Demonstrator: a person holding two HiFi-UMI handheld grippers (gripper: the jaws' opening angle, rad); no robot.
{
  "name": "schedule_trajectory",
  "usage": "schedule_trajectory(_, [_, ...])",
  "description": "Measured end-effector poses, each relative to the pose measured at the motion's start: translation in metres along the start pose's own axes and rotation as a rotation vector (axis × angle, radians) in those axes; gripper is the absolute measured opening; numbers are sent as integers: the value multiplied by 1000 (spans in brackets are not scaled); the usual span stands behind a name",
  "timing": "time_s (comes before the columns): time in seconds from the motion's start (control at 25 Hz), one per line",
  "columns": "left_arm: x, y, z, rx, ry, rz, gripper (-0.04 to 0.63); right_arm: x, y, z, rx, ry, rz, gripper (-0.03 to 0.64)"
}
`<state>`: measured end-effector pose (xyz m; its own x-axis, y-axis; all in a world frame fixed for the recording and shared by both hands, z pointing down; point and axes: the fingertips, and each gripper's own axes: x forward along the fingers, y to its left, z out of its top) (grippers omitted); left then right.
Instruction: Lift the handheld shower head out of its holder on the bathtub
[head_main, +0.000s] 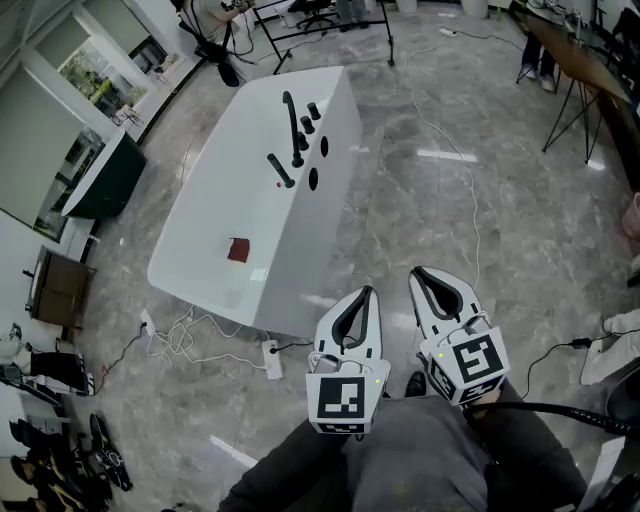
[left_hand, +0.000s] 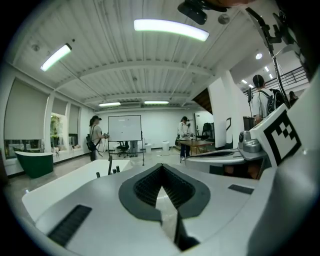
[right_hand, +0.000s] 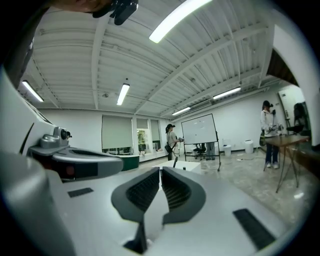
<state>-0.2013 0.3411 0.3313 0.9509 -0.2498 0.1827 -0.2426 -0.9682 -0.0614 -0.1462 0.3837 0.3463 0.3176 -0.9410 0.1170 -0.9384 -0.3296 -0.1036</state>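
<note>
White tub (head_main: 325, 235) sits well ahead of me, and the black shower head (head_main: 291, 125) stands upright among the fittings on its rim, well apart from both tongs. I hold the left gripper (head_main: 366, 291) and right gripper (head_main: 419, 272) side by side, close to my body, pointing nearly level toward the tub. Both pairs of jaws are clenched on nothing.
</note>
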Motion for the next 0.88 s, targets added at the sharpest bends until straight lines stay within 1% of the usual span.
schedule_trajectory(0.24, [30, 29, -10, -38, 12, 44, 3, 30, -13, -11, -5, 37, 24, 5])
schedule_trajectory(0.4, [56, 47, -15, -61, 11, 56, 3, 60, -24, -9, -10, 30, 39, 5])
schedule_trajectory(0.56, [93, 72, -24, -85, 24, 59, 3, 104, -34, -9, -20, 36, 70, 5])
schedule_trajectory(0.88, [157, 139, -22, -101, 24, 70, 3, 207, -39, 4, -11, 54, 133, 5])
